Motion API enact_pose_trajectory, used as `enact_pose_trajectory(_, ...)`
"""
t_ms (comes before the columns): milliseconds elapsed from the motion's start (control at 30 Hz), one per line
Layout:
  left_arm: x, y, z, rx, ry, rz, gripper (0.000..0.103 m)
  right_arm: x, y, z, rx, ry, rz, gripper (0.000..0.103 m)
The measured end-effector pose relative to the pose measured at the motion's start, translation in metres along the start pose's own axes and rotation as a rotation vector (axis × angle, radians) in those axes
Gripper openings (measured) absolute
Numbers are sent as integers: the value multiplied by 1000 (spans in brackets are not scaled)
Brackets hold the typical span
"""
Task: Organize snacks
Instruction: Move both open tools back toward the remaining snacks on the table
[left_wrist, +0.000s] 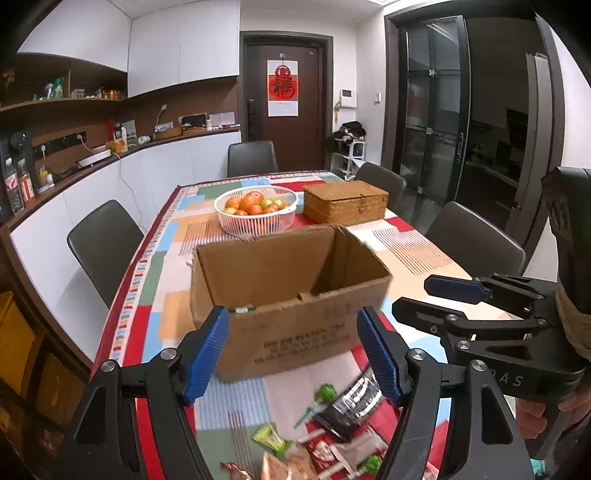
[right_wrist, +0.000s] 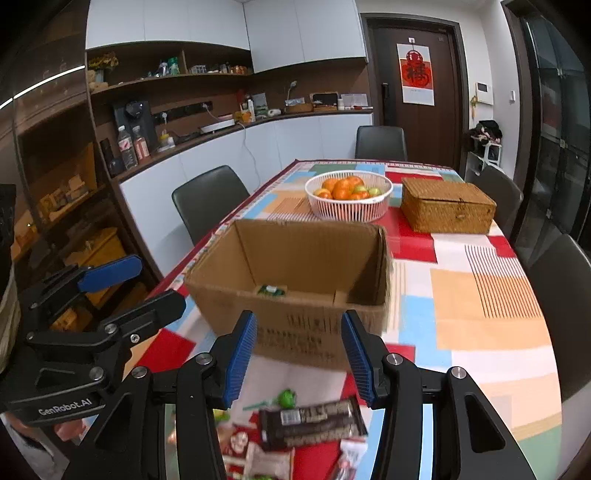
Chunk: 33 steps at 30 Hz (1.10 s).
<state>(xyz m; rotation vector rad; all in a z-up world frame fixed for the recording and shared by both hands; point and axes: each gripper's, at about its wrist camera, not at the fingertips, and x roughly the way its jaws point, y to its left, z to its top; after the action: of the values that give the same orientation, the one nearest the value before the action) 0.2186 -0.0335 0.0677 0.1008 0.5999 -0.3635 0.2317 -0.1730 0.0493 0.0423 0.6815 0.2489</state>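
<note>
Two hand-held grippers hung side by side over a patchwork tablecloth (right_wrist: 480, 302), both facing an open cardboard box (left_wrist: 288, 280) that served as the table's centrepiece. The left gripper (left_wrist: 293, 354) had its blue-padded fingers (left_wrist: 207, 350) spread apart with nothing between them; the right gripper (right_wrist: 299, 358) was likewise released and empty, its pads (right_wrist: 240, 358) framing the near wall of the box. Each tool appeared at the edge of the other's camera view.

On the near side of the box, below the fingers, lay a loose heap of snacks: a dark wrapped bar (right_wrist: 312, 421), a green lollipop (left_wrist: 325, 393), a small green packet (left_wrist: 271, 437) and several red and white wrappers (right_wrist: 255, 454), some overlapping. Inside the box, one small green item (right_wrist: 271, 290) rested against the near wall.

Beyond the box stood a white basket of oranges (left_wrist: 256, 210), and to the right of that basket a closed wicker box (right_wrist: 447, 206). Dark chairs (left_wrist: 103, 247) lined the table's edges.
</note>
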Motion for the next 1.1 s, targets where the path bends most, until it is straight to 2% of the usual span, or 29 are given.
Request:
enact_pose_trajectory(433, -2, -22, -48, 26, 113, -50, 71, -16, -2, -49, -8, 94, -17, 49)
enact_pose_trajectory(767, 14, -38, -90, 85, 197, -114, 71, -2, -12, -98, 56, 231, -24, 49)
enact_pose_trajectory(1100, 39, -50, -116, 167, 270, -195, 70, 16, -23, -135, 100, 343, -33, 49)
